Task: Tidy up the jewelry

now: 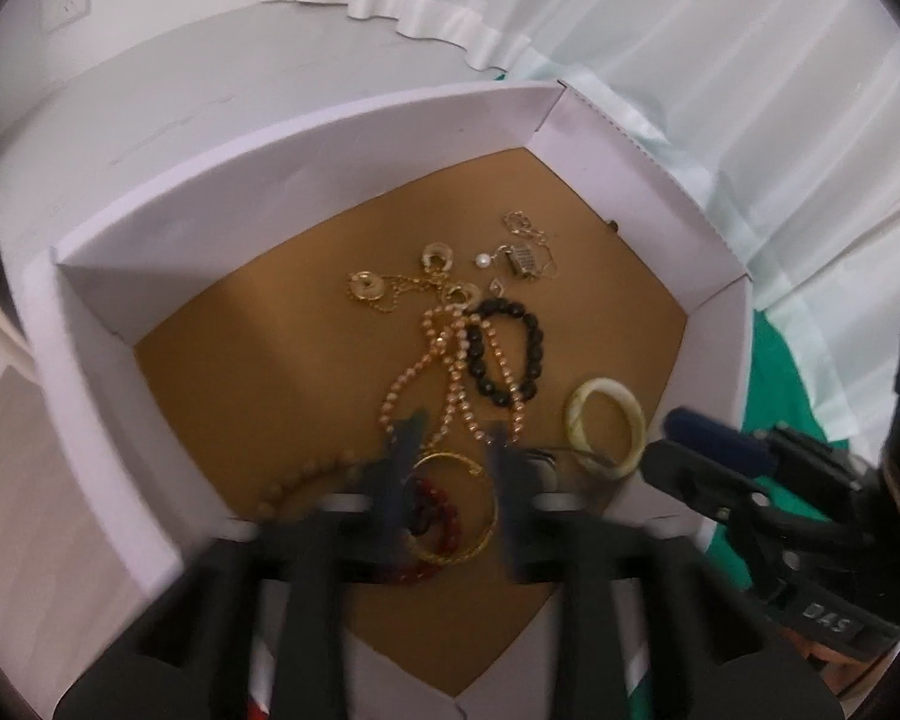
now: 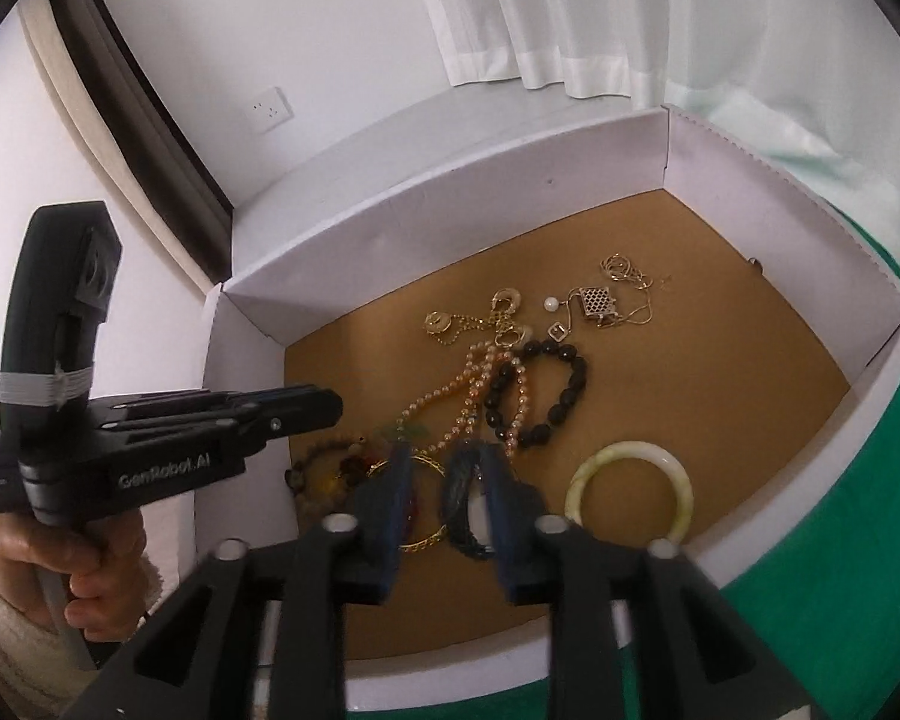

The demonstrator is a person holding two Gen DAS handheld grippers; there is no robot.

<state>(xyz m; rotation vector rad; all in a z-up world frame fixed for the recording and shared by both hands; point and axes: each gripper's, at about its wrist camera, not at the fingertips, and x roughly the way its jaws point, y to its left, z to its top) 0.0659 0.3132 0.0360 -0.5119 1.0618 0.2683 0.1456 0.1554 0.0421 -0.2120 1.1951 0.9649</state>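
Note:
A white box (image 1: 306, 138) with a brown floor holds a pile of jewelry: a pearl necklace (image 1: 459, 372), a black bead bracelet (image 1: 531, 348), a pale jade bangle (image 1: 606, 432), a gold bangle (image 1: 480, 531), red beads (image 1: 441, 519) and small gold pieces (image 1: 522, 255). My left gripper (image 1: 456, 450) is open, its fingers either side of the gold bangle. My right gripper (image 2: 444, 468) is open above the box (image 2: 450, 228) near a dark blue bracelet (image 2: 459, 498), with the jade bangle (image 2: 630, 486) to its right. The left gripper also shows in the right wrist view (image 2: 306, 405).
The box sits on a green cloth (image 2: 840, 570). White curtains (image 2: 570, 12) hang behind. A wall socket (image 2: 268, 108) is on the white wall. A brown bead bracelet (image 2: 318, 468) lies at the box's left side.

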